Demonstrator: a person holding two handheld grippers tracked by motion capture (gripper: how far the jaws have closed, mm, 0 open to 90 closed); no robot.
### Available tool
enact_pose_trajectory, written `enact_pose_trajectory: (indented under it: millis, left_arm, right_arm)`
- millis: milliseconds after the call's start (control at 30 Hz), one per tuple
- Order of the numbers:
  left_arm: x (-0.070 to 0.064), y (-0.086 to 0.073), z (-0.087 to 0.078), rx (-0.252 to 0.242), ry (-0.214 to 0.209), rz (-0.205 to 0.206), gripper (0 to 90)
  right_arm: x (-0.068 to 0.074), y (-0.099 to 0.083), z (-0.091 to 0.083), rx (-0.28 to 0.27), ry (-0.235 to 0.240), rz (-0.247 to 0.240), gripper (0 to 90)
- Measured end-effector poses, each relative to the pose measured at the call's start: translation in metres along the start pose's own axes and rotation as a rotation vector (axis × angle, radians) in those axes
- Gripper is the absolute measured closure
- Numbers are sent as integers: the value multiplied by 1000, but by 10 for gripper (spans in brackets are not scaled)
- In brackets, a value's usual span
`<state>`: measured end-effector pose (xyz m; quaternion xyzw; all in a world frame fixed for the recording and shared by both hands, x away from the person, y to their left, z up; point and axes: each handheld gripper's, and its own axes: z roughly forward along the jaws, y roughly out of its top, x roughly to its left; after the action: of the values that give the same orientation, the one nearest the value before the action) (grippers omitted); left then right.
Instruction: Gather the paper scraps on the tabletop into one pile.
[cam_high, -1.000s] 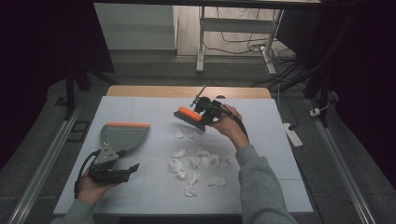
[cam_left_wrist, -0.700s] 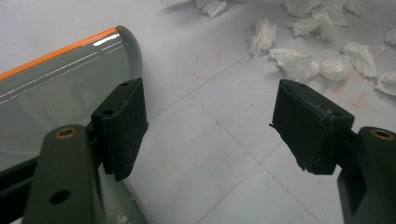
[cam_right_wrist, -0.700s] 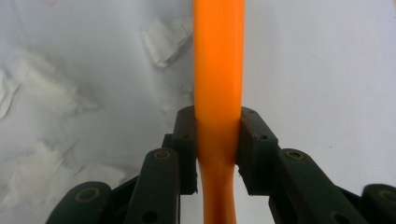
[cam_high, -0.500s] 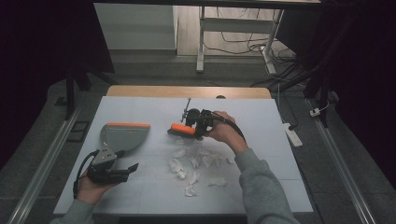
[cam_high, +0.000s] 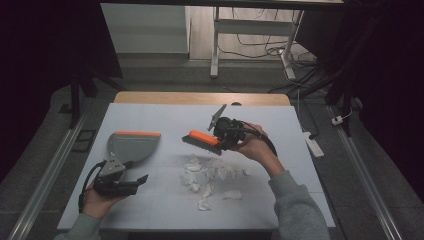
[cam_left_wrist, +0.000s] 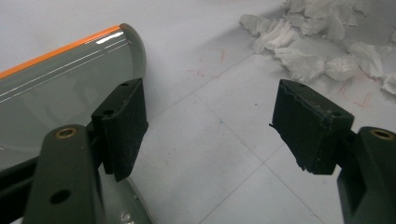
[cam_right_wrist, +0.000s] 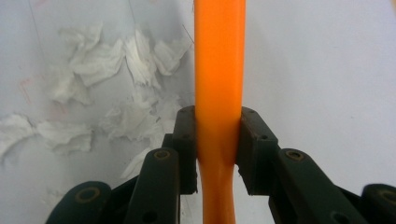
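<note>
In the right gripper view the orange brush handle (cam_right_wrist: 219, 93) runs off the top and bottom edges with its bristles out of frame, while in the left gripper view the grey dustpan (cam_left_wrist: 56, 98) is cut by the left edge and partly hidden behind the near jaw.

Dustpan (cam_high: 131, 144), tissue scraps (cam_high: 210, 175) on table (cam_high: 280, 125)

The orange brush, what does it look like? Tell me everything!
The brush has a bright orange, smooth plastic-looking back and handle with dark bristles underneath. The right gripper is shut on its narrow handle, holding it in the air above the white table, just behind the crumpled paper scraps.
</note>
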<state>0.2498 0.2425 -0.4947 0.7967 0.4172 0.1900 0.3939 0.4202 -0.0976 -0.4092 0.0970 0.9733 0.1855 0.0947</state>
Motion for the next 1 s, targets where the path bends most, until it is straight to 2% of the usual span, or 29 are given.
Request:
enact_pose_trajectory:
  millis: [67,167,267,333,400,467,533,600,700,767,867,1000]
  left_arm:
    - [1,0,-1,-3,4,-4,271]
    - [2,-1,-1,-5,6,-13,272]
    - [3,-1,-1,-6,8,-16,272]
    - [3,-1,-2,-7,12,-17,271]
    - [3,-1,-3,-9,13,-16,271]
    - [3,-1,-4,-14,17,-18,271]
    - [4,-2,-4,-16,22,-22,271]
    - [5,-2,-5,-15,26,-29,271]
    - [7,-3,-6,-18,31,-39,271]
    - [7,-3,-6,-18,32,-39,271]
    - [5,-3,-5,-14,32,-33,272]
    - [5,-3,-4,-9,32,-29,271]
  right_arm:
    - [0,-3,-6,-39,5,32,710]
    - [8,-5,-14,-96,49,67,710]
    - [24,0,-18,-99,68,77,710]
    - [34,6,-20,-99,58,73,710]
    - [42,11,-20,-102,53,79,710]
    - [49,15,-17,-104,69,74,710]
    - [55,19,-13,-93,90,104,710]
    - [64,23,-7,-75,97,106,710]
    - [77,27,4,-43,133,168,710]
    - [85,30,13,-22,161,189,710]
    - [96,36,27,4,201,182,710]
    - [99,44,42,33,231,209,710]
